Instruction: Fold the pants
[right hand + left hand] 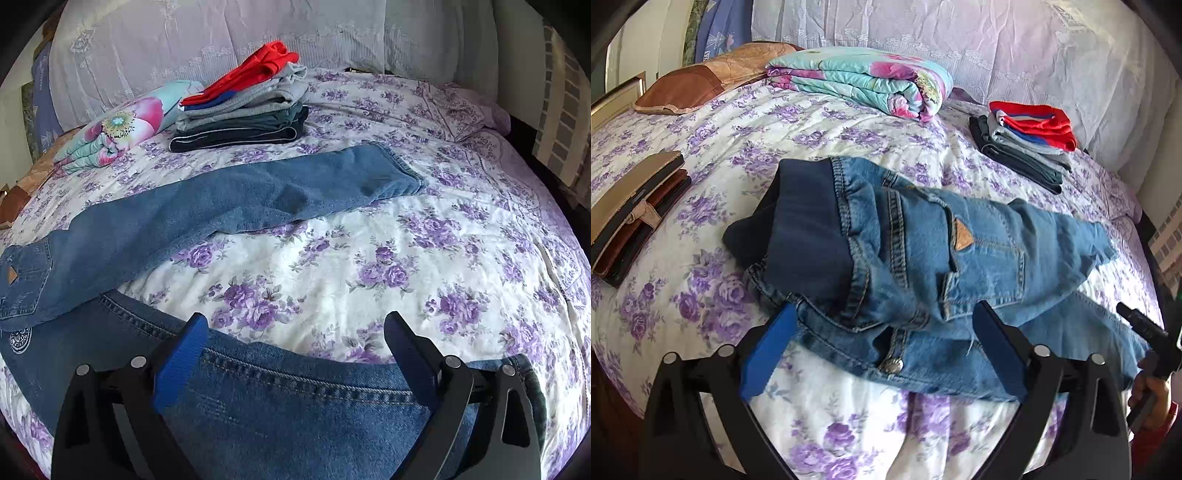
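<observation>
Blue jeans (916, 251) lie rumpled on the flowered bedspread (820, 122), with a dark navy waistband at the left and a tan patch on the back pocket. My left gripper (886, 314) is open, its blue pads on either side of the waist near the button. In the right wrist view one leg (229, 199) stretches toward the far right and the other leg (280, 406) lies across the near edge. My right gripper (295, 321) is open just above that near leg, empty. The right gripper also shows in the left wrist view (1145, 328), at the right edge.
A stack of folded clothes (1027, 140) with a red item on top sits at the back, also in the right wrist view (251, 107). A folded floral quilt (864, 81), a brown pillow (701, 77) and wallets (631, 218) lie on the left. White pillows line the headboard.
</observation>
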The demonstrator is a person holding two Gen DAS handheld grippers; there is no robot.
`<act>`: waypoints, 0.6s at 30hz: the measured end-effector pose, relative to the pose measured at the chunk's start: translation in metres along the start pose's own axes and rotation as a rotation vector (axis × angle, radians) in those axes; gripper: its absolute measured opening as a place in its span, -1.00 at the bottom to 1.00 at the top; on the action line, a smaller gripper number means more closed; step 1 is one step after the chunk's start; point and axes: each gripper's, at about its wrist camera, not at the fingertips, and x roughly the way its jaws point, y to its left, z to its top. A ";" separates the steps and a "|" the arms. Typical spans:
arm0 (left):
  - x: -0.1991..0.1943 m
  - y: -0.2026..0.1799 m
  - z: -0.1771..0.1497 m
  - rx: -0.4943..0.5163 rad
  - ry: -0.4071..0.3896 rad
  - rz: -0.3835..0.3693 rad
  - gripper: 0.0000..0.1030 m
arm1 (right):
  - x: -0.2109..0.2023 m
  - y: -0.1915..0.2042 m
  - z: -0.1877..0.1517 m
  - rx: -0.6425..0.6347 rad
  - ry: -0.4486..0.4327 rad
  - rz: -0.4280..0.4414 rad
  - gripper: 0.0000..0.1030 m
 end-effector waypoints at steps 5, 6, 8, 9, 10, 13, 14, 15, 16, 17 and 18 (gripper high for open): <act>-0.007 0.009 0.018 -0.104 -0.002 -0.054 0.83 | 0.006 0.013 0.004 -0.044 0.007 -0.019 0.87; -0.010 0.010 0.021 -0.111 -0.010 -0.062 0.83 | 0.006 0.015 0.005 -0.057 0.005 -0.029 0.87; -0.013 0.009 0.025 -0.116 -0.013 -0.084 0.82 | 0.004 0.020 0.007 -0.086 -0.007 -0.048 0.87; -0.013 0.008 0.026 -0.116 -0.009 -0.084 0.83 | 0.003 0.022 0.008 -0.100 -0.015 -0.056 0.87; -0.011 0.006 0.026 -0.110 -0.006 -0.074 0.82 | 0.002 0.024 0.009 -0.108 -0.020 -0.060 0.87; -0.002 0.005 0.025 -0.107 0.013 -0.057 0.82 | 0.001 0.027 0.011 -0.127 -0.029 -0.068 0.87; 0.000 0.005 0.024 -0.111 0.017 -0.061 0.82 | 0.001 0.027 0.012 -0.130 -0.030 -0.069 0.87; 0.001 0.004 0.024 -0.112 0.019 -0.064 0.82 | 0.002 0.028 0.012 -0.133 -0.030 -0.070 0.87; 0.002 0.002 0.024 -0.109 0.017 -0.066 0.83 | 0.002 0.028 0.012 -0.135 -0.031 -0.072 0.87; 0.003 0.001 0.024 -0.109 0.018 -0.069 0.83 | 0.002 0.029 0.012 -0.136 -0.031 -0.073 0.87; 0.004 0.001 0.025 -0.111 0.019 -0.070 0.83 | 0.002 0.029 0.012 -0.137 -0.032 -0.073 0.87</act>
